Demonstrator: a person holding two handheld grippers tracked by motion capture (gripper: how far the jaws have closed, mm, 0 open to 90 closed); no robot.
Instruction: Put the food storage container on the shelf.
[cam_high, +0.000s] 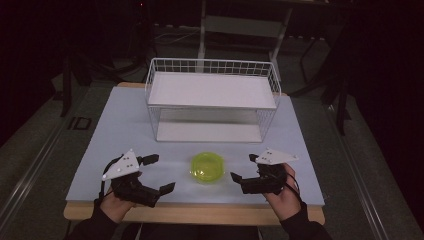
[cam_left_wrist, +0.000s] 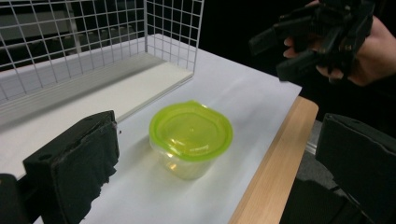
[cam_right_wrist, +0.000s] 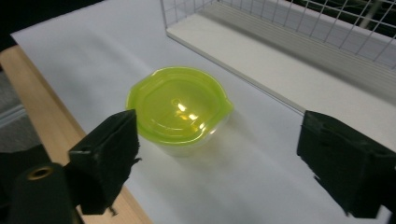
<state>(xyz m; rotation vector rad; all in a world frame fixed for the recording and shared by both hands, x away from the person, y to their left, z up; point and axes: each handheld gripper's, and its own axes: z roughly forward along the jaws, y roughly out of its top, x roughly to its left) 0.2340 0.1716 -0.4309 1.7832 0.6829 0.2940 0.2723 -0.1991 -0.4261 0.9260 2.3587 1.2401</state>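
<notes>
A small clear tub with a lime-green lid (cam_high: 207, 167) stands on the white tabletop near the front edge, lid on. My left gripper (cam_high: 161, 173) sits to its left, jaws wide apart and empty, pointing toward the tub. My right gripper (cam_high: 244, 167) faces it from the right, also open and empty. In the left gripper view the tub (cam_left_wrist: 190, 130) lies ahead between my spread jaws, apart from both, with the right gripper (cam_left_wrist: 268, 56) beyond it in a hand. In the right gripper view the tub (cam_right_wrist: 177, 105) sits ahead, nearer the left jaw, untouched.
A white wire basket shelf (cam_high: 211, 95) with two flat levels stands behind the tub at the table's middle back. The table's wooden front edge (cam_high: 200, 212) runs just below both hands. Dark floor and furniture surround the table.
</notes>
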